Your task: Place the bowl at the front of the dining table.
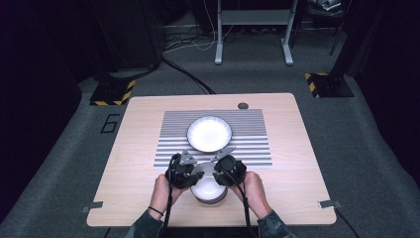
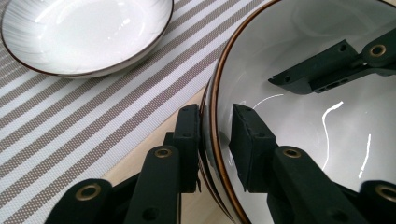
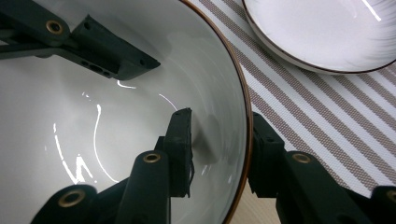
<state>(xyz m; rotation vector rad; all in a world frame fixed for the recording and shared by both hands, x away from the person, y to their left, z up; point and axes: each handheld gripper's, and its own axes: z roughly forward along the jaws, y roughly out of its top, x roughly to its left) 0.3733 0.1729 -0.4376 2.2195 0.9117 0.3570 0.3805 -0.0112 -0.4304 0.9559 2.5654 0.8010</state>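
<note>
A white bowl with a brown rim (image 1: 208, 190) stands at the table's near edge, seemingly on top of other bowls. My left gripper (image 1: 195, 174) straddles its left rim: in the left gripper view (image 2: 212, 126) the outer pad lies against the wall and a narrow gap shows at the inner pad. My right gripper (image 1: 219, 174) straddles the right rim (image 3: 219, 135), its inner pad clearly off the wall. Both are open. Each gripper view shows the other gripper's inner jaw across the bowl (image 2: 299, 121).
A shallow white plate (image 1: 209, 133) sits in the middle of a grey striped placemat (image 1: 250, 130), just beyond the bowl. The wooden table (image 1: 297, 168) has bare room to either side. Black stands and cables are on the floor behind.
</note>
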